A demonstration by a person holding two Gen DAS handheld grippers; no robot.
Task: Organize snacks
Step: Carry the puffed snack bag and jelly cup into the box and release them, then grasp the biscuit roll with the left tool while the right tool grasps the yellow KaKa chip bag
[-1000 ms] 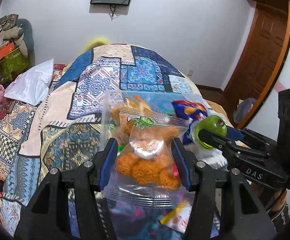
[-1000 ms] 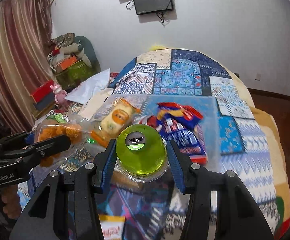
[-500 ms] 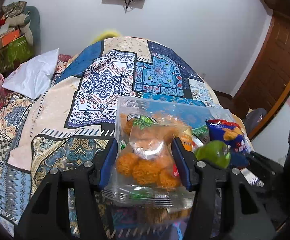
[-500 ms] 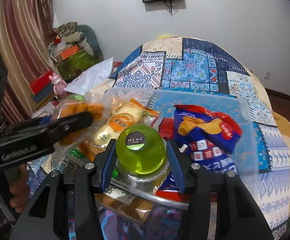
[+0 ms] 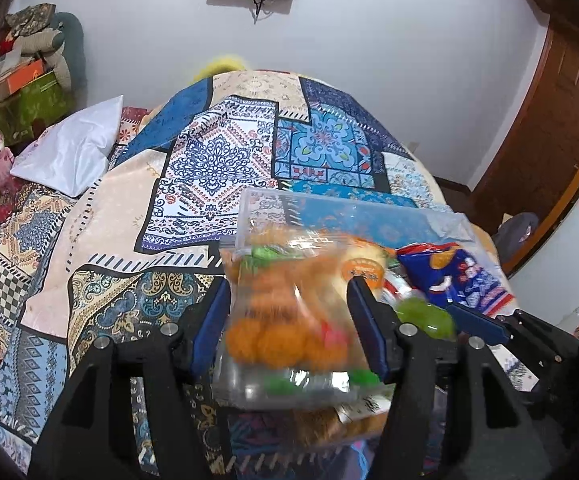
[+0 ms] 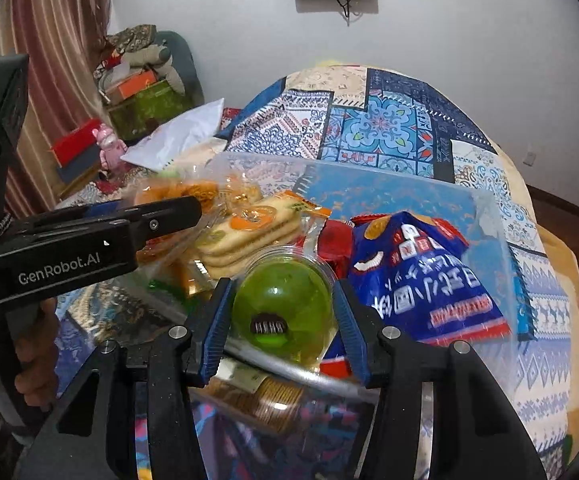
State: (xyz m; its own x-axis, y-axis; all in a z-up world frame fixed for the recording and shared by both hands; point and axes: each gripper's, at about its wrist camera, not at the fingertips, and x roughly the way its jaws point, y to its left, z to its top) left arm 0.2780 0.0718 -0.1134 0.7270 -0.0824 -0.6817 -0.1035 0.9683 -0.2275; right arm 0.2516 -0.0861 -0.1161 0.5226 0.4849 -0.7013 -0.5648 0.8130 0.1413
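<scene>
A clear plastic bin (image 5: 329,204) lies on the bed with a blue chip bag (image 5: 457,276) and a cracker pack (image 6: 249,228) inside. My left gripper (image 5: 287,286) hangs over the bin's near left part. Its jaws are opening, and a clear bag of orange snack balls (image 5: 285,320) is blurred between them, no longer pinched. My right gripper (image 6: 282,286) is shut on a green jelly cup (image 6: 281,304) above the bin's near rim, beside the blue chip bag (image 6: 417,280). The left gripper (image 6: 177,208) shows side-on at the left of the right wrist view.
The bin rests on a patchwork quilt (image 5: 209,152). A white pillow (image 5: 69,152) and stacked boxes (image 6: 141,96) lie to the left. A wooden door (image 5: 561,120) stands at the right. A pack of round biscuits (image 6: 273,396) lies under the right gripper. A person's hand (image 6: 37,364) holds the left gripper.
Both grippers came forward and down over the bin. The left jaws widened and the orange snack bag sagged and blurred. The green cup tipped in the right jaws.
</scene>
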